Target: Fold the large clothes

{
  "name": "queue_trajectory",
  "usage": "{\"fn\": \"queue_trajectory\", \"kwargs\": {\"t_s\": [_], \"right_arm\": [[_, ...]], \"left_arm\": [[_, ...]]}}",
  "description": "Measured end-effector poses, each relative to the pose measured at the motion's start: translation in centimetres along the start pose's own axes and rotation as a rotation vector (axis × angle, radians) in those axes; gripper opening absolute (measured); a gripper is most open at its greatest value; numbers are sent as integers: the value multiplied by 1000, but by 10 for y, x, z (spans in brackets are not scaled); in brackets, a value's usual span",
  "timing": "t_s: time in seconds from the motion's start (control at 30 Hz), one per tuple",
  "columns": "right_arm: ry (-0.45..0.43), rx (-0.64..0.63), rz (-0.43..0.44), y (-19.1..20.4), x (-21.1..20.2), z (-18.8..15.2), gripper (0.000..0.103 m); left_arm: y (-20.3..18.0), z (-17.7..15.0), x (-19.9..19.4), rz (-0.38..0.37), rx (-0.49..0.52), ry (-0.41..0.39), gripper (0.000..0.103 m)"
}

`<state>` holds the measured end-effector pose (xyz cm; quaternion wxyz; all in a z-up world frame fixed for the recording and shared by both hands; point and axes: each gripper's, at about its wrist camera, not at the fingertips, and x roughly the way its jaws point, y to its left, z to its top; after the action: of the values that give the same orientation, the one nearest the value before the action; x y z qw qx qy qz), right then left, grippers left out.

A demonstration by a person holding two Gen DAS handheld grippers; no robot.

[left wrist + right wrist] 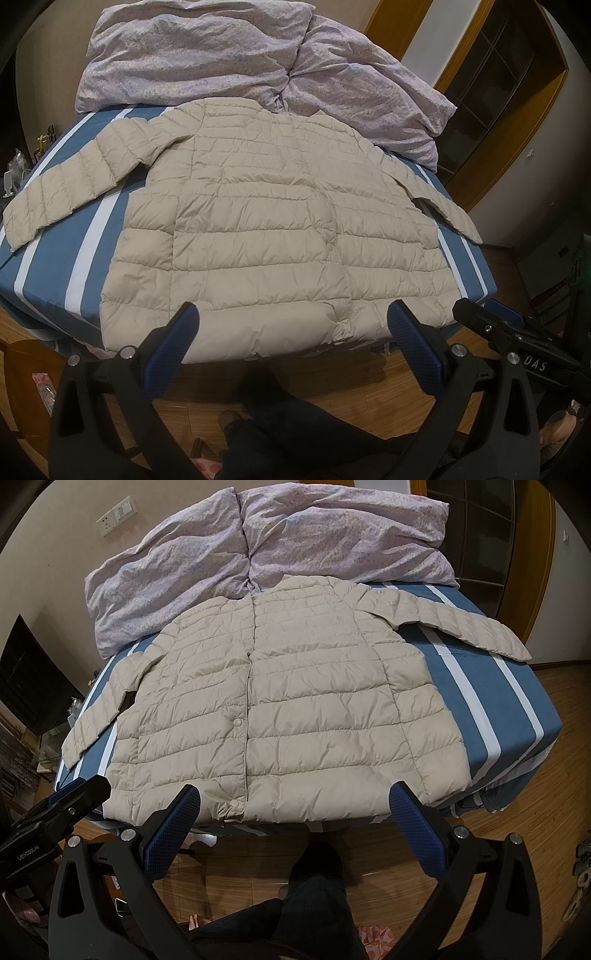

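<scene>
A beige quilted puffer jacket (273,221) lies flat, front up and snapped shut, on a blue bed with white stripes (62,258). Both sleeves are spread out to the sides. It also shows in the right wrist view (288,705), with the bed (491,701) under it. My left gripper (293,321) is open and empty, held just above the jacket's hem at the bed's near edge. My right gripper (295,801) is open and empty above the hem too. The right gripper shows at the right of the left wrist view (509,328).
A crumpled lilac duvet (229,55) is heaped at the head of the bed (295,535). Wooden floor (351,384) and the person's dark-trousered legs (314,897) are below the bed edge. A wooden door frame (495,122) stands at the right.
</scene>
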<state>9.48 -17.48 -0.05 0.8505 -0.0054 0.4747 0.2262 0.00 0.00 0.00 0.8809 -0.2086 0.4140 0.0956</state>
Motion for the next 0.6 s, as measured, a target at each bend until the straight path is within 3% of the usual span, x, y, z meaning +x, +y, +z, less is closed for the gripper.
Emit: {"fn": "queue_trajectory", "kwargs": {"t_s": [0.6], "right_arm": [[0,3,2,-1,3,2,102]], "left_arm": [[0,0,0,0,0,1,101]]}}
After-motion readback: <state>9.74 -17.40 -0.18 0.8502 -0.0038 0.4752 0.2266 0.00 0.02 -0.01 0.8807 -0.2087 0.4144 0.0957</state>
